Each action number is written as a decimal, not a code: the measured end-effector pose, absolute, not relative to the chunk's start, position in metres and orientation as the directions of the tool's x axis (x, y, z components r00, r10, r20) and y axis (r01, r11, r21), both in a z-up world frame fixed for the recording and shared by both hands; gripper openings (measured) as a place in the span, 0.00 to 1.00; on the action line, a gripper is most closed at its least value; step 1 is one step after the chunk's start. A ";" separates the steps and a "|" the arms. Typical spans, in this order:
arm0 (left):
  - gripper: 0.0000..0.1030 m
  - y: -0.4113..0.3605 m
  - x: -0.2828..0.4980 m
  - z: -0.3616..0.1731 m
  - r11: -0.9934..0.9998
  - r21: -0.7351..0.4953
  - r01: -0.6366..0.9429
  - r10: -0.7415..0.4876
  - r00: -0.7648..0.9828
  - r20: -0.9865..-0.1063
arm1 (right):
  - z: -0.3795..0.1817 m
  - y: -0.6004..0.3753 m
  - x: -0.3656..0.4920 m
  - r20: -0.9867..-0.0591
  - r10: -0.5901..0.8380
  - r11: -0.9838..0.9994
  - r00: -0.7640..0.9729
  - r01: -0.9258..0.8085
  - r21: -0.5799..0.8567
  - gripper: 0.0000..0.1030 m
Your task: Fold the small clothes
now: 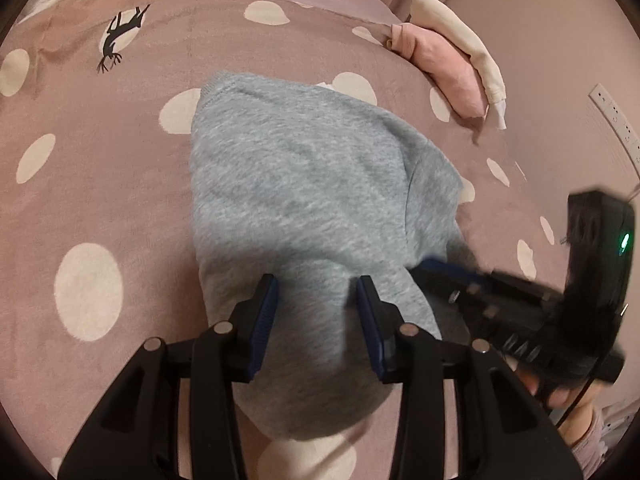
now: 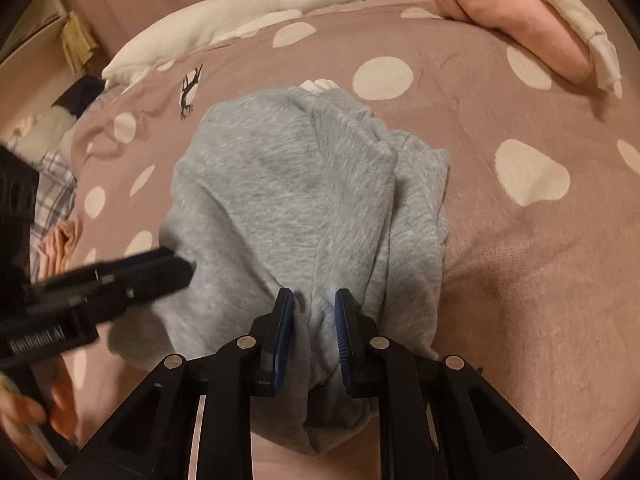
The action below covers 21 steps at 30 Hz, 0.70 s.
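A small grey sweatshirt [image 1: 304, 184] lies partly folded on the pink spotted bedspread [image 1: 100, 184]; it also shows in the right wrist view [image 2: 288, 200]. My left gripper [image 1: 318, 292] is open, its jaws astride the near end of the grey cloth. My right gripper [image 2: 314, 306] has its jaws narrowly apart with a fold of the grey cloth between them, at the near edge of the sweatshirt. The right gripper shows blurred in the left wrist view [image 1: 448, 276], and the left one in the right wrist view [image 2: 160, 268].
A folded pink garment [image 1: 444, 68] and a cream one [image 1: 460, 36] lie at the far right of the bed. A white plush goose [image 2: 248, 12] lies along the far edge. A wall socket strip [image 1: 616, 120] is at the right. Plaid cloth [image 2: 52, 196] lies at the left.
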<state>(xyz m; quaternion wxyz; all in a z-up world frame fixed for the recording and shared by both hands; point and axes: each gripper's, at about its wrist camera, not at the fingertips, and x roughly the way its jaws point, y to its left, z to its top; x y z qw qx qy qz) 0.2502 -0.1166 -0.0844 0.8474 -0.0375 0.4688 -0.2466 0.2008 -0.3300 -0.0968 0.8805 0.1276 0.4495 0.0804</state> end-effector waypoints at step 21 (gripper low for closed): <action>0.45 -0.125 0.228 -0.086 0.854 -0.225 0.469 -0.442 0.425 -0.790 | -0.080 -0.354 0.266 -0.755 0.255 0.919 0.604 0.092 0.384 0.19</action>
